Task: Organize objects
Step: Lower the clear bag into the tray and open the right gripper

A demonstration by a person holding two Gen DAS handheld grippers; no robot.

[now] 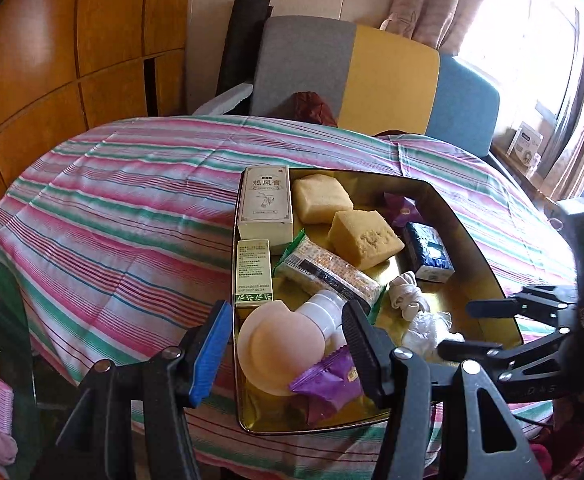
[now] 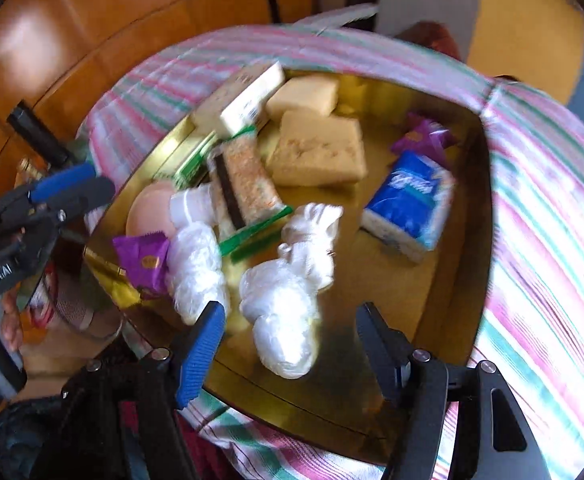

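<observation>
My left tongs (image 1: 287, 344) hung released over the near end of the gold tray (image 1: 468, 216) on the striped worktop (image 1: 131, 200), above the pink-capped bottle (image 1: 279, 336); my right tongs (image 2: 292, 340) gaped too, empty, over the white plastic bundle (image 2: 279, 312); the tissue pack (image 2: 412, 204) lay well apart.

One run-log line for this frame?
left gripper: open, empty | right gripper: open, empty | gold tray: full | phase: approach

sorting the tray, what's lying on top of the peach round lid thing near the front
A purple snack packet overlaps its near edge, and a white bottle rests against its far side. What lies beneath the peach lid is hidden.
</observation>
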